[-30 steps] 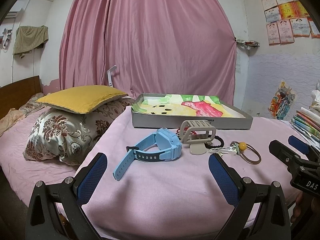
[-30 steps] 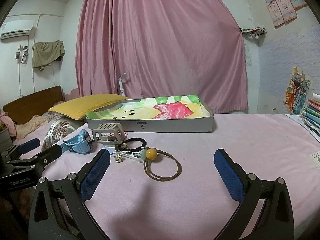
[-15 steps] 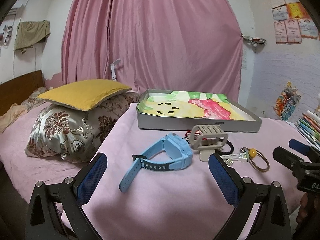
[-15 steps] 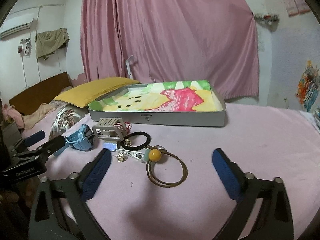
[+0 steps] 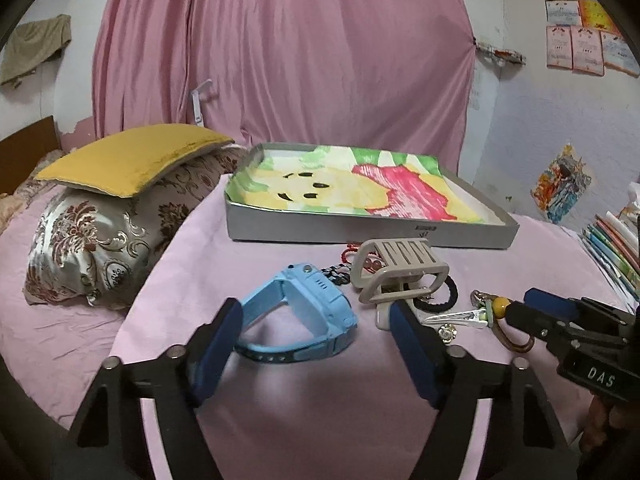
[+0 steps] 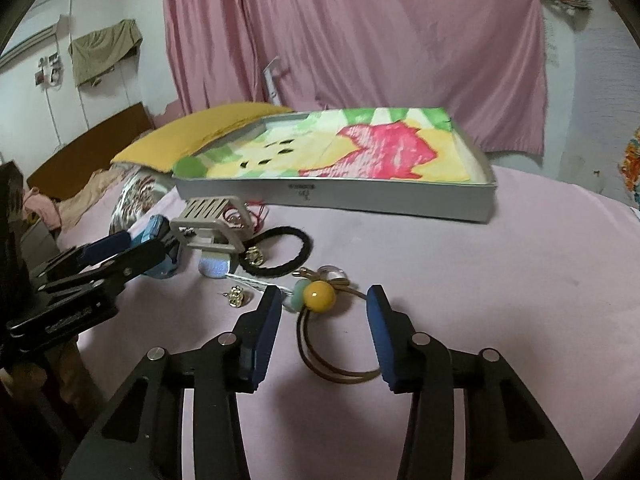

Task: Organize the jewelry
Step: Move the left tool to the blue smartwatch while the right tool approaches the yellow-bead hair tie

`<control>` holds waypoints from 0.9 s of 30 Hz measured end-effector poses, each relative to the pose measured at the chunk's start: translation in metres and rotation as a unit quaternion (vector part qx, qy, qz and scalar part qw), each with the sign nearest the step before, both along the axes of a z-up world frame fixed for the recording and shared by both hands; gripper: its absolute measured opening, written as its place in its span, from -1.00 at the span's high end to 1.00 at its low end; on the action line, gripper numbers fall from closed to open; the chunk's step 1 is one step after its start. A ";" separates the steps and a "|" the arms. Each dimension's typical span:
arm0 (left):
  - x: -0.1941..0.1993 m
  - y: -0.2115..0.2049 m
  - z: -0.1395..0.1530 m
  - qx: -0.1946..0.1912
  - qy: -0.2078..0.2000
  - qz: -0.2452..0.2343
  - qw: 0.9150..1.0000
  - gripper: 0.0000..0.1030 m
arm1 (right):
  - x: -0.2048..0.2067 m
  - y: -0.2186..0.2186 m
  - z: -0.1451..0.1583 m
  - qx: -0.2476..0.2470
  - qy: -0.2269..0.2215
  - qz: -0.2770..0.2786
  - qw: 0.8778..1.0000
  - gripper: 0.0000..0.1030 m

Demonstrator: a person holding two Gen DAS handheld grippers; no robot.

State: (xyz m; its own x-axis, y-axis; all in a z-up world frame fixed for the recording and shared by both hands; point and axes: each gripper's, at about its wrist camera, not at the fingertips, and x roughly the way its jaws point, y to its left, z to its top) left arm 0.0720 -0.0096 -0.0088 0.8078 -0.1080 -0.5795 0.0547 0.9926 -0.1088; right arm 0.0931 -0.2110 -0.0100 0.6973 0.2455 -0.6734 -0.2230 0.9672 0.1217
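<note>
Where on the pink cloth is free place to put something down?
Free: the pink cloth right of the brown hair tie with yellow bead, up to the grey tray. Crowded: around the blue watch, beige claw clip and black hair tie.

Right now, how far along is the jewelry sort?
Nothing done: the tray holds no jewelry. In hand: left tongs closing around the blue watch, right tongs closing around the beaded hair tie; neither gripped. Left: everything.

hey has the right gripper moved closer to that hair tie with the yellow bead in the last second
Yes. The right gripper has come forward toward the grey tray, its jaws just closing either side of the hair tie, not yet pressing it.
</note>
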 end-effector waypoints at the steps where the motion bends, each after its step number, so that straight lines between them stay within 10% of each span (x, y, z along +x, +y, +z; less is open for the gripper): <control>1: 0.003 -0.001 0.000 0.001 0.005 -0.001 1.000 -0.27 | 0.003 0.001 -0.001 0.000 0.008 0.003 1.000 0.25; 16: 0.032 -0.003 -0.003 0.004 0.064 -0.012 0.998 0.25 | 0.019 0.005 -0.007 0.007 0.046 0.013 0.999 0.57; 27: 0.024 0.001 -0.004 -0.019 0.066 -0.019 0.997 0.50 | 0.000 -0.003 0.000 0.023 -0.005 0.007 1.000 0.59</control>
